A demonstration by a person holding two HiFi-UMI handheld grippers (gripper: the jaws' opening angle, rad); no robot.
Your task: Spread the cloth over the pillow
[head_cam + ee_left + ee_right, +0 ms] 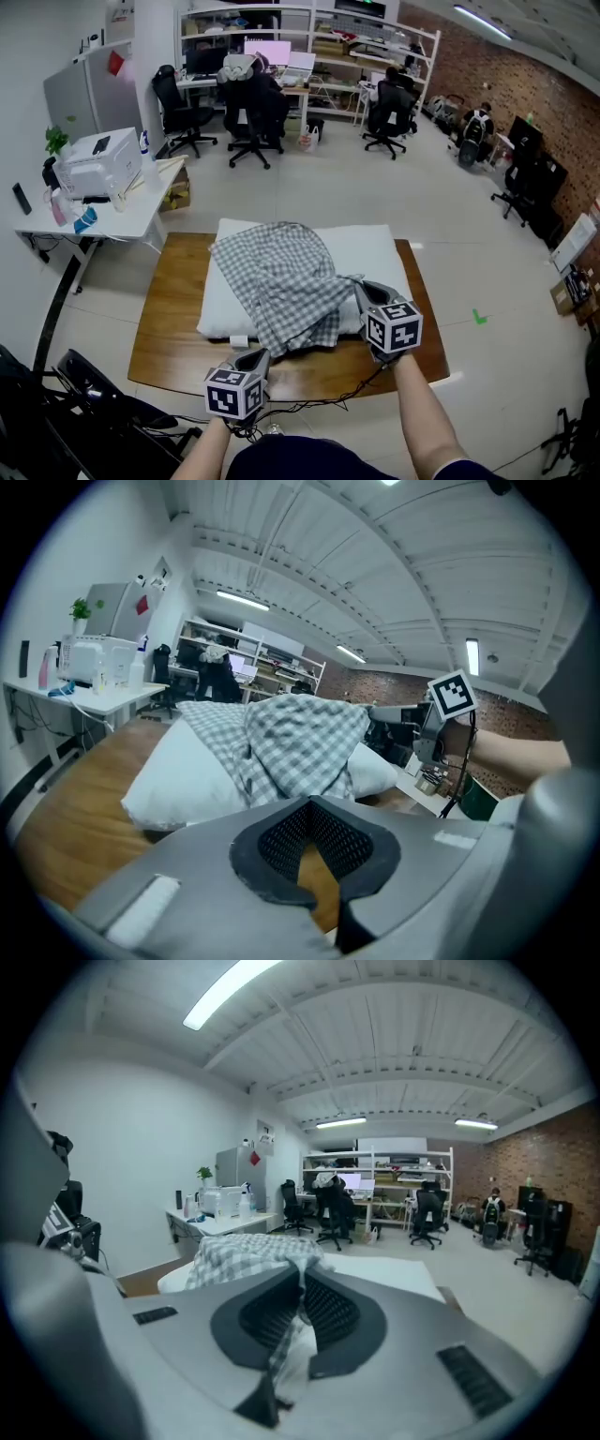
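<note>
A white pillow (375, 255) lies on a low wooden table (173, 314). A grey-and-white checked cloth (281, 277) is bunched over its middle and left part and hangs down the near side. My right gripper (360, 290) is at the cloth's near right corner, shut on a pinched fold of it; in the right gripper view the cloth (251, 1251) runs down between the pads (323, 1309). My left gripper (255, 357) hovers at the table's front edge, just below the hanging cloth, shut with nothing in it. In the left gripper view the cloth (300, 735) and pillow (183, 771) lie ahead.
A white desk (141, 211) with a printer (97, 161) stands close to the table's far left corner. Black cables (314, 403) trail off the front edge. Office chairs (248, 117) and shelving stand far back across open floor.
</note>
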